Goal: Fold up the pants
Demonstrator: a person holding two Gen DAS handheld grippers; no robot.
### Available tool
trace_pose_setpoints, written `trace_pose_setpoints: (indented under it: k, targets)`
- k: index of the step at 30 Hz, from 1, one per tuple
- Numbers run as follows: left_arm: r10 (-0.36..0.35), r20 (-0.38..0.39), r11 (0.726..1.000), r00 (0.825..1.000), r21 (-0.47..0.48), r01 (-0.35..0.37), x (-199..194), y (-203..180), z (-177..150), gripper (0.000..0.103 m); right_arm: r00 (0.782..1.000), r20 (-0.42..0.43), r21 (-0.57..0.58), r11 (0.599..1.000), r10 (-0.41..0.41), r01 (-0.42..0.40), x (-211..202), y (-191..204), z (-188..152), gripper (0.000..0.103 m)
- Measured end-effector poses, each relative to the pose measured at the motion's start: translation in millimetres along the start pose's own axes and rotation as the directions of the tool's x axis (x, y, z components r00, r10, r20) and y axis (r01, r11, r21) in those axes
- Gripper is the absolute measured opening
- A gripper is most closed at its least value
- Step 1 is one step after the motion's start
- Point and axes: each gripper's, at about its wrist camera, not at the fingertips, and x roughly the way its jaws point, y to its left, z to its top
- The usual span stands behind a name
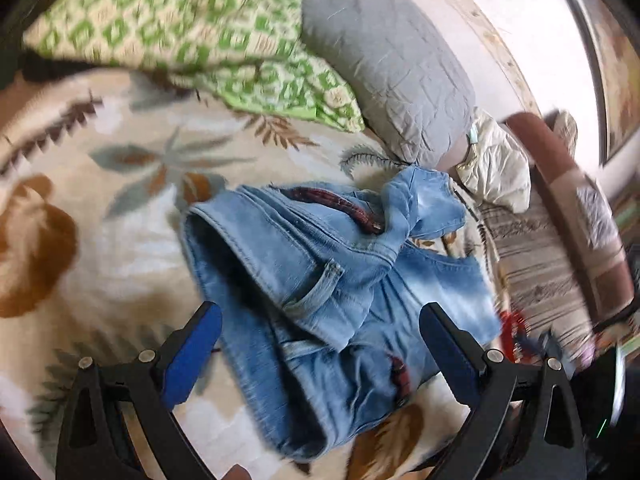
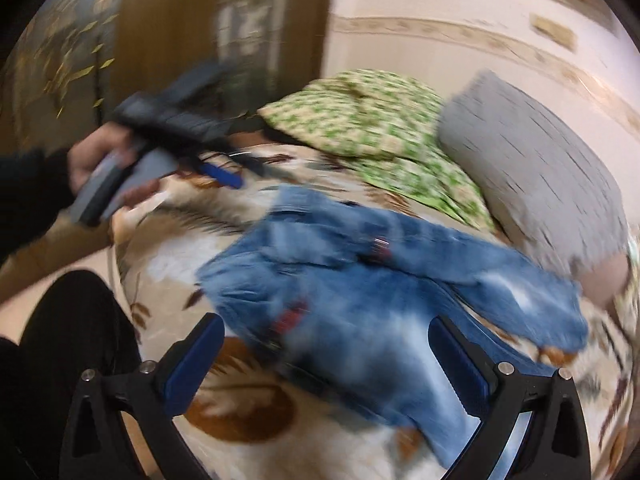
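Pants [image 1: 320, 300] lie on the bedspread [image 1: 120, 240] — pillows [image 1: 384, 56] behind them, by the wall.

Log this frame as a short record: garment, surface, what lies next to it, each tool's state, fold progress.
garment: blue jeans, crumpled in a heap
surface: floral blanket
nearby: green patterned pillow, grey pillow
left tool: open, above the jeans, holding nothing
right tool: open, above the jeans, holding nothing
fold progress: not folded yet
image quality: motion blur in both views
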Motion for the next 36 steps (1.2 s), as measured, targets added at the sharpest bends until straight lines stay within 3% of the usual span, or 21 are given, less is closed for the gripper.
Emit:
trace_pose_setpoints:
  k: [7, 11, 13, 15, 17, 19, 21, 23, 25, 29, 32, 36]
  targets:
    - [-0.058, -0.097, 0.990, 0.994, -0.133, 0.044, 33.3, 20.1, 11.1, 0.099, 1.000, -0.012, -0.170, 0.985, 0.018, -0.020, 58.1, 75.6, 16.6, 0.103]
    - [-0.104, -0.126, 0.982, 0.987, -0.172, 0.082, 45.4, 24.4, 15.2, 0.098, 0.997, -0.041, -0.272, 0.960, -0.072, 0.058, 91.8, 105.4, 14.5, 0.098]
    - [-0.110, -0.145, 0.982, 0.983, -0.169, 0.085, 50.6, 23.8, 18.4, 0.091, 0.990, -0.069, -0.293, 0.951, -0.122, 0.097, 108.4, 110.3, 11.8, 0.085]
    - [-0.114, -0.159, 0.984, 0.981, -0.155, 0.090, 52.2, 21.5, 21.2, 0.070, 0.981, -0.098, -0.286, 0.949, -0.169, 0.135, 121.9, 107.4, 8.8, 0.074]
    - [-0.115, -0.183, 0.986, 0.976, -0.142, 0.090, 56.3, 19.0, 23.7, 0.059, 0.981, -0.097, -0.239, 0.960, -0.170, 0.142, 127.6, 101.3, 7.7, 0.068]
    - [-0.119, -0.214, 0.985, 0.970, -0.147, 0.088, 61.1, 17.5, 23.8, 0.050, 0.982, -0.093, -0.223, 0.965, -0.165, 0.141, 129.4, 101.0, 10.1, 0.044]
    - [-0.144, -0.231, 0.982, 0.962, -0.156, 0.110, 63.1, 15.7, 22.4, 0.026, 0.981, -0.074, -0.241, 0.958, -0.181, 0.159, 129.5, 104.9, 11.7, 0.038]
    - [-0.187, -0.224, 0.975, 0.956, -0.161, 0.153, 60.9, 13.0, 23.5, 0.018, 0.981, -0.066, -0.239, 0.957, -0.184, 0.163, 128.2, 106.7, 12.0, 0.032]
    - [-0.215, -0.207, 0.969, 0.954, -0.164, 0.183, 56.3, 11.0, 28.1, 0.017, 0.980, -0.051, -0.223, 0.958, -0.194, 0.178, 124.7, 104.6, 13.9, 0.025]
    - [-0.311, -0.101, 0.935, 0.945, -0.210, 0.286, 31.6, 15.4, 56.7, 0.016, 0.971, 0.006, -0.241, 0.942, -0.241, 0.235, 109.6, 108.8, 19.1, 0.021]
    - [-0.329, -0.028, 0.919, 0.944, -0.241, 0.313, 13.7, 23.2, 84.0, 0.016, 0.968, 0.020, -0.261, 0.933, -0.251, 0.248, 104.2, 117.6, 24.5, 0.020]
    - [-0.310, 0.020, 0.916, 0.950, -0.260, 0.305, 1.1, 34.6, 120.5, 0.016, 0.966, 0.031, -0.270, 0.929, -0.255, 0.254, 105.7, 131.2, 38.8, 0.020]
